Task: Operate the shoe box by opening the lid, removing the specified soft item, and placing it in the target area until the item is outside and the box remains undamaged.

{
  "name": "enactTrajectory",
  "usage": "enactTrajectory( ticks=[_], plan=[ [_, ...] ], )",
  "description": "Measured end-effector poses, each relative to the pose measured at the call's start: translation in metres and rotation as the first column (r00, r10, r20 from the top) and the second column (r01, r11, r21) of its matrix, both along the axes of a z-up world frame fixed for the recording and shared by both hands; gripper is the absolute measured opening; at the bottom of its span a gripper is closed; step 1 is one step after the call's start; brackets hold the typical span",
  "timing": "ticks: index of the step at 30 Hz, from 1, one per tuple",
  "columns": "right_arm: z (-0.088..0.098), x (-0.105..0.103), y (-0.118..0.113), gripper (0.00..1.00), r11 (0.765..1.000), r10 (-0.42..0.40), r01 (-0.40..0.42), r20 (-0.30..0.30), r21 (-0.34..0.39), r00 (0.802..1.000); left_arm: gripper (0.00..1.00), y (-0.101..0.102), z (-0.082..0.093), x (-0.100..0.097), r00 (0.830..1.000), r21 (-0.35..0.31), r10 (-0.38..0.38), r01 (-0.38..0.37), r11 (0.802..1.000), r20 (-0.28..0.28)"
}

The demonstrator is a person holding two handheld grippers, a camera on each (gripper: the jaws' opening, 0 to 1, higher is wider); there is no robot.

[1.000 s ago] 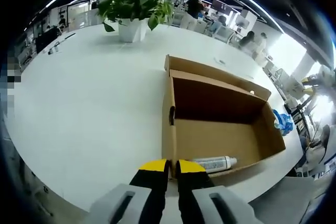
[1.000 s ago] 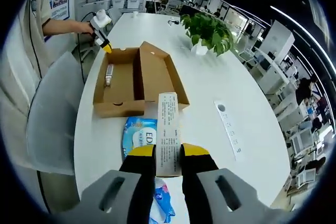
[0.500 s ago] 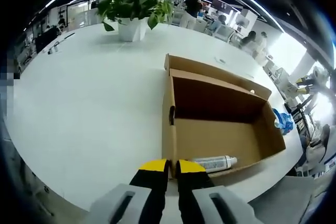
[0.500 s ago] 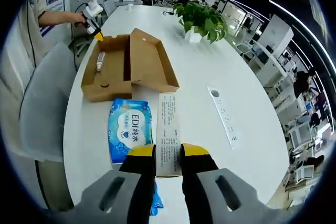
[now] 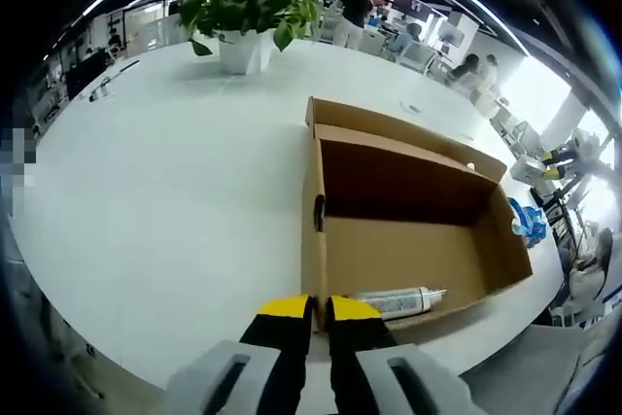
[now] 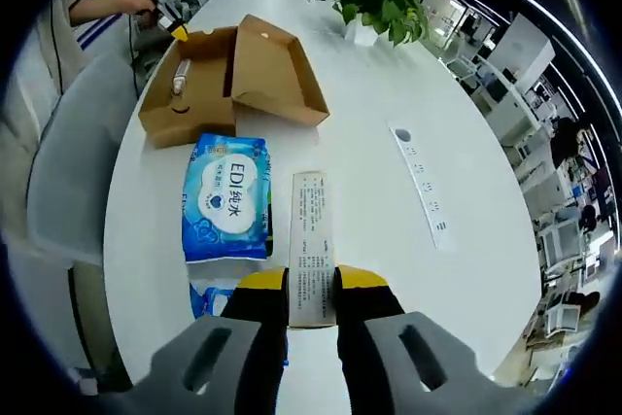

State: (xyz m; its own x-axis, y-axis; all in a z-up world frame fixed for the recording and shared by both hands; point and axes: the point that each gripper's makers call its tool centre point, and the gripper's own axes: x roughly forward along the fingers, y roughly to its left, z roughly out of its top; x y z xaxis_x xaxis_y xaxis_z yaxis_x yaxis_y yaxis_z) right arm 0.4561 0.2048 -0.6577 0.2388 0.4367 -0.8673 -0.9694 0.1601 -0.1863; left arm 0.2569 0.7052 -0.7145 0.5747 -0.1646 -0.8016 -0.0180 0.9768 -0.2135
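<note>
The brown shoe box lies open on the white table, its lid folded back. A silver bottle rests inside along the near wall. My left gripper is shut on the box's near corner edge; in the right gripper view the left gripper sits at the box's far corner in a person's hand. My right gripper is shut on a long white printed carton. A blue soft wipes pack lies flat on the table between the box and my right gripper, left of the carton.
A potted plant stands at the far end of the table. A white power strip lies right of the carton. A second blue pack peeks out by my right jaws. A grey chair stands beside the table.
The right gripper view has pulled back from the box with the carton still held, so the whole wipes pack now shows. The left gripper and box have stayed put.
</note>
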Motion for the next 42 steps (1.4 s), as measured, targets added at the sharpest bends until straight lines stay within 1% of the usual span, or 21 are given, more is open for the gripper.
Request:
enactTrajectory(
  ticks=[9,14,17,21,23,27,33,38,41,42],
  plan=[
    [-0.033,-0.002,-0.022,0.15,0.998,0.013,-0.015,-0.041,-0.059,0.999,0.05,0.0,0.0,0.0,1.0,0.019,-0.001,0.001,1.0,-0.017],
    [-0.045,-0.005,-0.032,0.15,0.996,0.022,-0.027,-0.056,-0.088,0.998,0.05,0.001,-0.001,0.001,1.0,0.02,0.004,-0.004,1.0,-0.023],
    [-0.055,-0.006,-0.039,0.15,0.994,0.032,-0.04,-0.069,-0.106,0.997,0.05,0.001,-0.002,0.001,1.0,0.023,0.005,-0.005,1.0,-0.027],
    [-0.064,-0.008,-0.044,0.15,0.992,0.044,-0.054,-0.085,-0.117,0.995,0.05,0.001,-0.002,0.001,0.999,0.026,0.006,-0.005,1.0,-0.033],
    [-0.069,-0.008,-0.049,0.15,0.991,0.046,-0.057,-0.09,-0.123,0.995,0.05,0.0,-0.002,0.001,0.999,0.025,0.009,-0.008,1.0,-0.035],
    [-0.076,-0.007,-0.058,0.15,0.984,0.071,-0.085,-0.091,-0.159,0.993,0.05,0.0,-0.002,0.001,0.999,0.026,0.01,-0.008,1.0,-0.041],
    [-0.087,-0.005,-0.068,0.16,0.964,0.116,-0.134,-0.089,-0.229,0.989,0.05,-0.001,-0.001,0.001,0.999,0.031,0.004,-0.003,0.999,-0.048],
    [-0.091,-0.005,-0.073,0.16,0.955,0.131,-0.151,-0.097,-0.253,0.987,0.05,-0.001,-0.001,0.001,0.999,0.032,0.002,-0.001,1.0,-0.05],
    [-0.091,-0.003,-0.072,0.16,0.953,0.143,-0.164,-0.098,-0.254,0.985,0.05,0.0,-0.002,0.001,0.999,0.031,0.005,-0.003,1.0,-0.048],
    [-0.091,-0.002,-0.071,0.16,0.955,0.13,-0.152,-0.102,-0.255,0.986,0.05,0.0,-0.002,0.001,0.999,0.031,0.005,-0.004,1.0,-0.047]
  ],
)
